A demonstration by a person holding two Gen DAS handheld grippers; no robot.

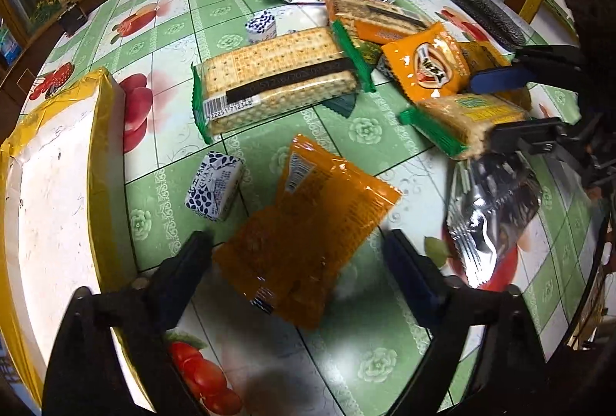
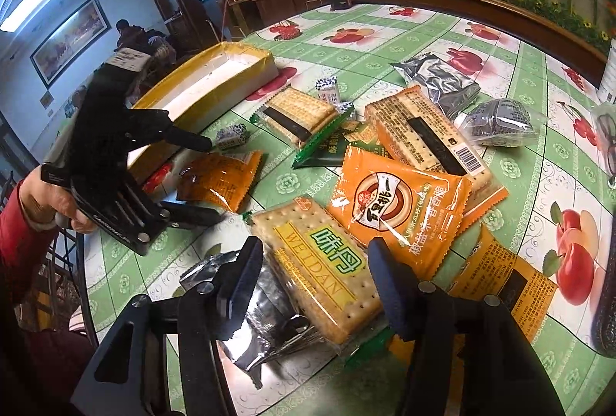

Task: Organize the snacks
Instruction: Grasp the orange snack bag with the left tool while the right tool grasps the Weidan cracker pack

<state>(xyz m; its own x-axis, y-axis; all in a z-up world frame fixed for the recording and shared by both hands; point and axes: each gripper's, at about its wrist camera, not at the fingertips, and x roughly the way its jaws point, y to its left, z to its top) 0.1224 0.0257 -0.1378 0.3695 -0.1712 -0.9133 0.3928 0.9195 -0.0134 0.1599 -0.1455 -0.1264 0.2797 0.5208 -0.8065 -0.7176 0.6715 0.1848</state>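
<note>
left tongs (image 1: 298,242) were seen spread apart over an orange snack packet (image 1: 304,223), one finger on each side of it, pads not pressing on it; the packet lay flat on the tabletop (image 1: 385,339) just beside the white box with yellow tape (image 1: 57,185). right tongs (image 2: 315,254) were seen closed on a weidan cracker pack (image 2: 319,262), pads pressed against both long sides, the pack tilted over a silver foil packet (image 2: 265,319). a second orange packet with a round logo (image 2: 396,212) was lying just beside that pack, overlapping another cracker pack with a barcode (image 2: 427,138). a green-edged cracker pack (image 1: 277,77) was found in the middle of the tabletop, with two small blue-and-white wrapped cubes (image 1: 215,187) near it, one by the box. more foil packets (image 2: 442,84) were scattered toward the far side. a hand (image 2: 50,204) in a red sleeve was seen on the left tool in the right wrist view. the box interior looked bare of snacks.
</note>
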